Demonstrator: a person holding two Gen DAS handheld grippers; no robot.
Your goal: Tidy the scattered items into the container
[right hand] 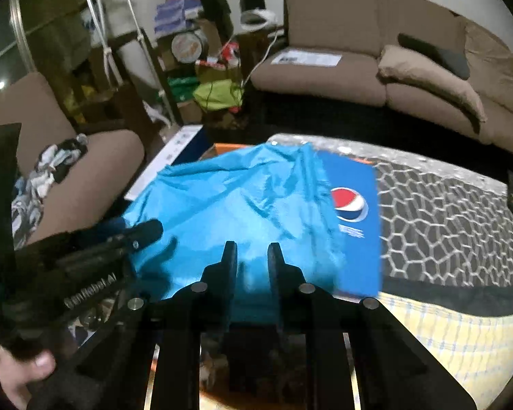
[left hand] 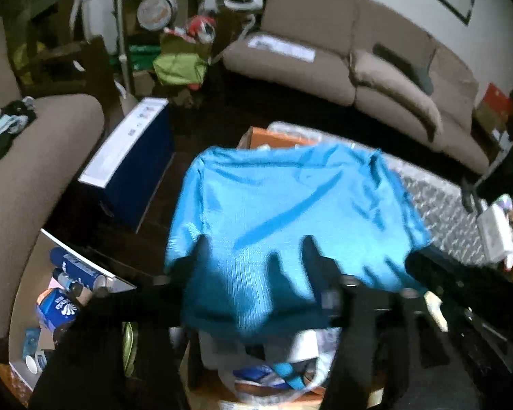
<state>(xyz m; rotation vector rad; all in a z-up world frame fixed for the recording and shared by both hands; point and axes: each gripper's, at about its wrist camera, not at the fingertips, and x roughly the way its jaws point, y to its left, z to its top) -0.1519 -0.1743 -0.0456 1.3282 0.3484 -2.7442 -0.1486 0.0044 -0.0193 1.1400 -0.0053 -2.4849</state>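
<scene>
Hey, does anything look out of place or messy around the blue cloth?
Yes. The blue cloth lies rumpled over the orange box, half covering a Pepsi carton. Clothes are heaped on the armchair at left.

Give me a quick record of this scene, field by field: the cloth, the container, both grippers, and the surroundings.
cloth: blue cloth spread over the orange box, covering most of its opening
container: orange box, only its far edge showing; a Pepsi box lies beside the cloth
left gripper: jaws apart over the cloth's near edge; no grip visible
right gripper: jaws narrow, nothing visibly pinched between them
surroundings: brown sofa behind, patterned rug on the right
</scene>
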